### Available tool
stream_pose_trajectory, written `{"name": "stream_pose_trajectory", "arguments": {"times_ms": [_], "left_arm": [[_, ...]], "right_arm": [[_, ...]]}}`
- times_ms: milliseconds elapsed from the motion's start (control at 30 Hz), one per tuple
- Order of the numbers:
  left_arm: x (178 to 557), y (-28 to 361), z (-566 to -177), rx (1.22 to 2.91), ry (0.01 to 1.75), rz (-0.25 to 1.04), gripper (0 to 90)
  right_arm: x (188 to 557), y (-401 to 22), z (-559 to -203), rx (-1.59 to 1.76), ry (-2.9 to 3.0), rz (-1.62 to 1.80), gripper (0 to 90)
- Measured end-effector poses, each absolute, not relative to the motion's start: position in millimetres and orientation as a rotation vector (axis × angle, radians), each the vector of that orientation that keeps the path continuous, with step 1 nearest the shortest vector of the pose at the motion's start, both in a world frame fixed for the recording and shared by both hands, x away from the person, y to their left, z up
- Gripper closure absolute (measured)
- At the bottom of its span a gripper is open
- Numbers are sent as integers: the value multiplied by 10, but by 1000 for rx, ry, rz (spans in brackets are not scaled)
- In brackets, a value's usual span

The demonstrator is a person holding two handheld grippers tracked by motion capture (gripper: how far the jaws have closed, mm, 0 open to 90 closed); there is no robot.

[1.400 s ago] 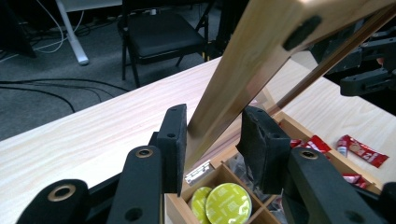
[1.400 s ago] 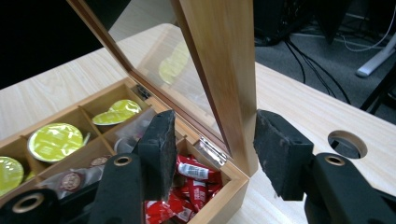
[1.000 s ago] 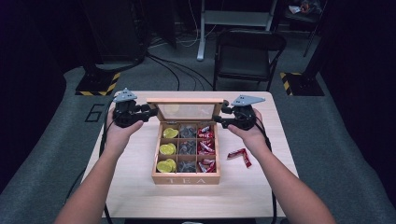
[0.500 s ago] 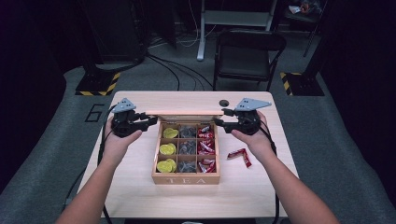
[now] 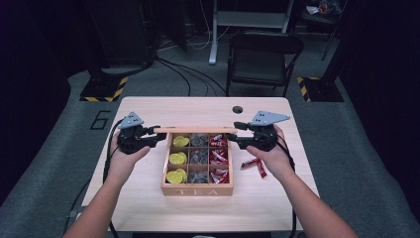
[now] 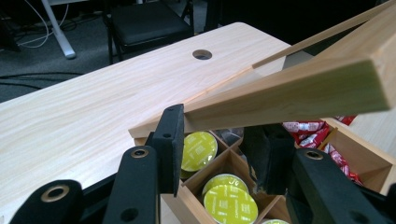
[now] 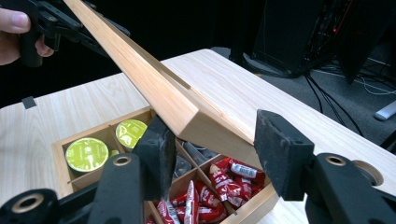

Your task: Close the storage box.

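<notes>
Wooden hinged lid [image 5: 198, 130] of the tea box stands partly raised, slanting over the compartments at the box's far edge, carried between the two tongs. The pale wood-grain table [image 5: 198, 109] bears the light wooden box lettered TEA [image 5: 197, 191] near its middle.

By the look of it the lid is midway through its swing: neither laid flat on the box nor folded back, so most of its travel is left either way.

Both forearms reach in level, hands [image 5: 124, 153] curled round the handles, jaws pointing inward at each other. The right gripper [image 5: 235, 134] is clenched on the lid's corner, a pad on each side of the wood in the right gripper view [image 7: 219, 149]. The left gripper [image 5: 161, 136] straddles the other end. One pad touches it and the other is half hidden, so I cannot tell if it bites.

Inside the box lie yellow-green round capsules [image 5: 177, 158], grey packets [image 5: 198, 156] and red sachets [image 5: 218, 156]. Two more loose red sachets [image 5: 256, 166] lie on the table under the right hand.
</notes>
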State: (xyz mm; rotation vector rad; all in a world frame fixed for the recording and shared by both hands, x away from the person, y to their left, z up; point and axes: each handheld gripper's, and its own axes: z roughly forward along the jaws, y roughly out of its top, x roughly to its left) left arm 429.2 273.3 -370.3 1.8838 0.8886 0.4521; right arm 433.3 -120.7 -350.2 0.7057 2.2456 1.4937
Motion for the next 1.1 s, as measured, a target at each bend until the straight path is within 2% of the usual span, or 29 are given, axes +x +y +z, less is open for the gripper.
{"name": "stream_pose_trajectory", "arguments": {"times_ms": [1100], "left_arm": [[3902, 2790, -4048, 1885, 891, 407, 579]], "right_arm": [[3849, -1219, -3930, 677, 2214, 1443, 482]]}}
